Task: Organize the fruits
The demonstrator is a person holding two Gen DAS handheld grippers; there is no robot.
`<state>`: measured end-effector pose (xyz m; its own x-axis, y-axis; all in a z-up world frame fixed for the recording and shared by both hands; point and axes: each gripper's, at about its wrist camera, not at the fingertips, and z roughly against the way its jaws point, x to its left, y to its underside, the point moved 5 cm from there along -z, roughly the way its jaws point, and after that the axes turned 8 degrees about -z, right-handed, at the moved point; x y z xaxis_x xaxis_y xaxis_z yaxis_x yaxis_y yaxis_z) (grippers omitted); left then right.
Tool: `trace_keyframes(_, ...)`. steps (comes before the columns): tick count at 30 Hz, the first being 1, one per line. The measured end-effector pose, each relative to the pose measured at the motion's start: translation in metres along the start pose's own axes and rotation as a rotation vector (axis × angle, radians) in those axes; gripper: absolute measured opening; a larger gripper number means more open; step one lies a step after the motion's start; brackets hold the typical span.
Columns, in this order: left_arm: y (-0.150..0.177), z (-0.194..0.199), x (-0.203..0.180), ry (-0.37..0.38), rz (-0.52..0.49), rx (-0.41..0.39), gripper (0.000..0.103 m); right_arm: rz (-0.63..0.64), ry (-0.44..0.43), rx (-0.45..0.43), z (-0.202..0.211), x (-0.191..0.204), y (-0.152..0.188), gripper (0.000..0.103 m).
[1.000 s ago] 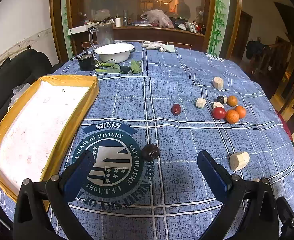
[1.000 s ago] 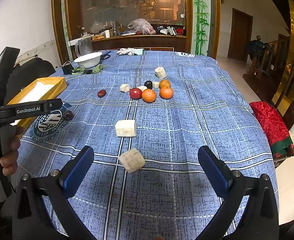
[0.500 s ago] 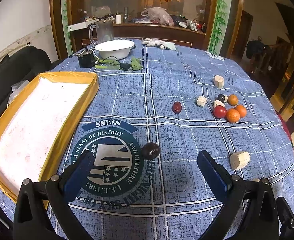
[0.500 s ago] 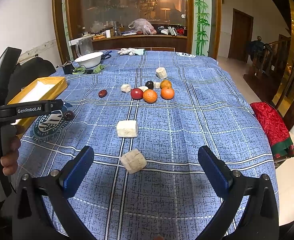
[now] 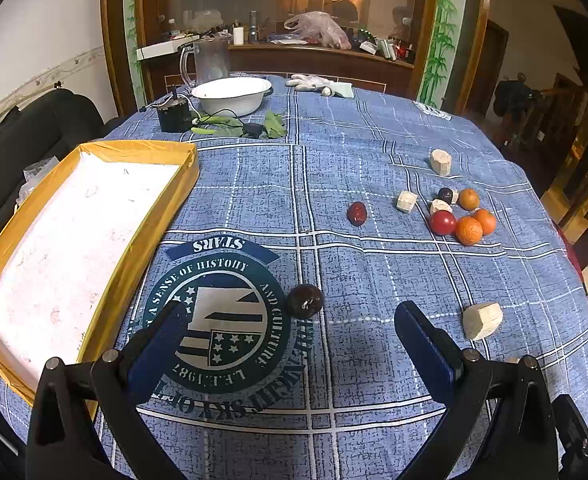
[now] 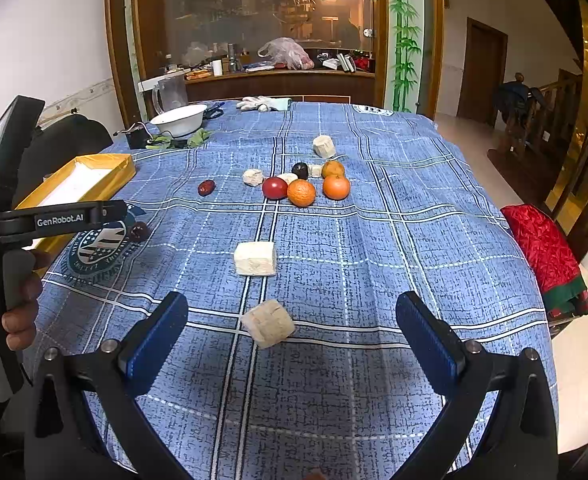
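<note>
A dark round fruit (image 5: 305, 300) lies on the blue cloth just ahead of my left gripper (image 5: 290, 330), which is open and empty. Further off lie a red date (image 5: 357, 213), a red fruit (image 5: 443, 222) and three oranges (image 5: 469, 230). The yellow tray (image 5: 150, 224) with a white floor sits to the left. My right gripper (image 6: 292, 326) is open, with a pale chunk (image 6: 269, 323) on the cloth between its fingers. Another pale block (image 6: 255, 258) lies beyond it, then the fruit cluster (image 6: 301, 192). A hand (image 6: 20, 296) holds the left gripper's handle.
A white bowl (image 5: 232, 95), a clear jug (image 5: 208, 60), a small black device with cable (image 5: 173, 114), green leaves (image 5: 272, 126) and a glove (image 5: 314, 82) sit at the table's far side. A black chair (image 5: 34, 128) stands left, a red cushion (image 6: 546, 252) right.
The left gripper has tilted and eased slightly, so the table's far side appears lower; the dark fruit stays just ahead. The right gripper has crept forward a little toward the pale chunk.
</note>
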<state>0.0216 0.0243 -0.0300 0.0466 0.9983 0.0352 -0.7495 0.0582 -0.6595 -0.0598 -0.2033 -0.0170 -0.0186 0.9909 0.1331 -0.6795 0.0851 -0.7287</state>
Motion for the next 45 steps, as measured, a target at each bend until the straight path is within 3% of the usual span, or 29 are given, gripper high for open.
trace_keyframes(45, 0.0037, -0.0018, 0.0016, -0.010, -0.002, 0.005, 0.102, 0.003, 0.004, 0.013, -0.0007, -0.0016, 0.0045, 0.103)
